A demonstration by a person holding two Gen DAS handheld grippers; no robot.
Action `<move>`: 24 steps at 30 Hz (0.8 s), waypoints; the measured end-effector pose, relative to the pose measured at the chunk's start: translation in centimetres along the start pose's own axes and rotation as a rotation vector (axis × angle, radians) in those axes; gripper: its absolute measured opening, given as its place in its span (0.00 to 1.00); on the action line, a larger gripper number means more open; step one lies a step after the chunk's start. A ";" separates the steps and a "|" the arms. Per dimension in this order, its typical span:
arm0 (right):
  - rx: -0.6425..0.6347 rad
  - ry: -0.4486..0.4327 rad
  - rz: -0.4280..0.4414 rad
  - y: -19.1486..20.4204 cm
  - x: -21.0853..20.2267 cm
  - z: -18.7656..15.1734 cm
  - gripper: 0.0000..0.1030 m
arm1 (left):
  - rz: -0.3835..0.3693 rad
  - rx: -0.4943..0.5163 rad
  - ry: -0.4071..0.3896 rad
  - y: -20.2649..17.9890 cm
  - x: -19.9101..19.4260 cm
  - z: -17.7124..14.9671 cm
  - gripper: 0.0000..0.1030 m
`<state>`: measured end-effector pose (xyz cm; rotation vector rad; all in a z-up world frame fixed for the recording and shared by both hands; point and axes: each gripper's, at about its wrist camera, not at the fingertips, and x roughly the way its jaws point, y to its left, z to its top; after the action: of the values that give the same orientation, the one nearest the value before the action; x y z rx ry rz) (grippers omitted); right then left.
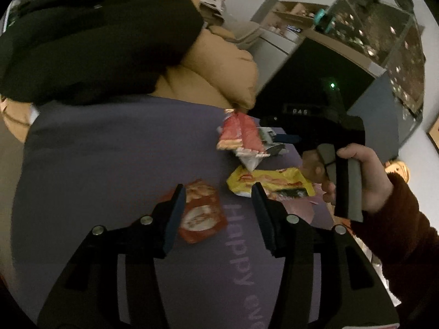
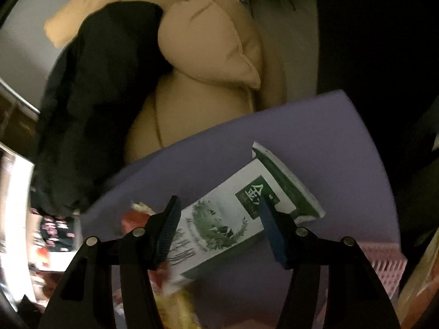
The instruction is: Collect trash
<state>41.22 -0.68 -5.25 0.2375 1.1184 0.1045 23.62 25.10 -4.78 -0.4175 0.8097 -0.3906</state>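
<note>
Purple mat (image 1: 109,178) carries the trash. Left wrist view: my left gripper (image 1: 216,197) is wide open, holding nothing, over an orange snack wrapper (image 1: 201,211) whose long axis runs along my fingers. Yellow wrapper (image 1: 270,185) lies crosswise by my right finger; red-white wrapper (image 1: 240,135) sits at the mat's far edge.

Right wrist view: my right gripper (image 2: 219,211) is wide open astride a green-white carton (image 2: 233,216), lying diagonally with its gabled top toward the mat's far-right corner. Contact: cannot tell.

Both views dim, warm-toned. Fisheye bending and black corners. Right view motion-blurred at left edge; glare there.
</note>
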 end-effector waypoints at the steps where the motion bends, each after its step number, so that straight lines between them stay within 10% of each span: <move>1: -0.040 -0.008 -0.029 0.6 0.1 -0.2 0.54 | 0.009 -0.012 -0.007 0.7 -0.3 -0.1 0.46; 12: -0.351 0.089 -0.069 1.1 -2.4 -4.7 0.54 | 0.005 -0.020 -0.009 2.0 -0.3 -0.6 0.46; 17: -0.501 -0.137 -0.019 0.4 -8.1 -5.6 0.54 | -0.032 0.064 0.019 -0.4 1.0 0.0 0.46; 24: -0.684 -0.190 -0.010 -0.4 -10.0 -4.3 0.54 | -0.003 0.261 0.036 -4.9 4.9 2.0 0.55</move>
<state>33.02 -2.54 1.62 -0.3625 0.8393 0.4362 27.36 18.96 -4.05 -0.1688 0.7810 -0.5004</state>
